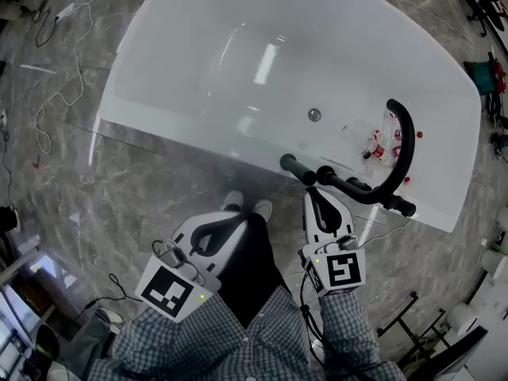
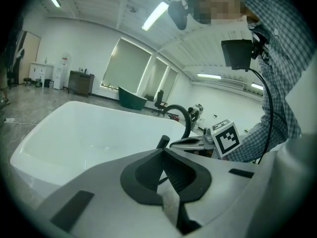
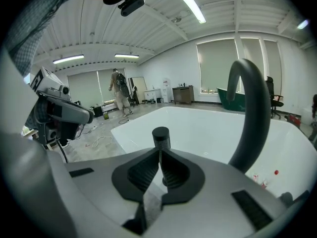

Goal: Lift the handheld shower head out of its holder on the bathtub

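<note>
I aim my right gripper (image 1: 316,191), jaws together and empty, at the black cylindrical shower head (image 1: 298,170); left gripper (image 1: 237,220) likewise closed

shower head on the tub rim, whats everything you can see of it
The shower head is a slim matte black stick, looking like coated metal, with a flat round end. It stands up from the near rim of the white bathtub, leftmost in a row of black fittings, left of the arched spout. No hose shows. The right gripper, jaws shut, points at it from close by; contact can't be confirmed.
</note>
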Action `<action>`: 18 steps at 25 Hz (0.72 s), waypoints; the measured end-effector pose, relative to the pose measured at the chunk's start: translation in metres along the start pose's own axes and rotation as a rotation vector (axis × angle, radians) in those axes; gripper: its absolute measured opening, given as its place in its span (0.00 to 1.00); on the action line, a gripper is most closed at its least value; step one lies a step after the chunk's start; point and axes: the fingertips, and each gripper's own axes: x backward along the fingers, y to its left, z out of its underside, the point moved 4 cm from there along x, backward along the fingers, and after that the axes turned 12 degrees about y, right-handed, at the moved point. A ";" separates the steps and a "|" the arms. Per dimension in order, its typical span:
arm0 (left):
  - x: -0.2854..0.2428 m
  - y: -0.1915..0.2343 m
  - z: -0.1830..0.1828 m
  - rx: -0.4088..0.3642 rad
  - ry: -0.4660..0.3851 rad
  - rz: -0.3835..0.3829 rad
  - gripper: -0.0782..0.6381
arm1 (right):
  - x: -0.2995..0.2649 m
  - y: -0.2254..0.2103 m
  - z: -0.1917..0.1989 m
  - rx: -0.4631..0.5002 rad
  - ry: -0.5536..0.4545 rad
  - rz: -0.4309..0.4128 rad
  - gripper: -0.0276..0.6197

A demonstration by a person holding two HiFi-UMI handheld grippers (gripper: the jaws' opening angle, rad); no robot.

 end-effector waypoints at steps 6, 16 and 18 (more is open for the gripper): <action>-0.013 0.007 0.015 0.014 0.021 0.003 0.12 | -0.021 -0.008 0.025 -0.030 0.027 0.009 0.08; -0.034 0.021 0.035 0.024 0.061 0.016 0.12 | -0.058 -0.022 0.052 -0.041 0.068 0.019 0.08; -0.040 0.024 0.039 0.036 0.063 0.014 0.12 | -0.068 -0.024 0.059 -0.034 0.084 0.014 0.08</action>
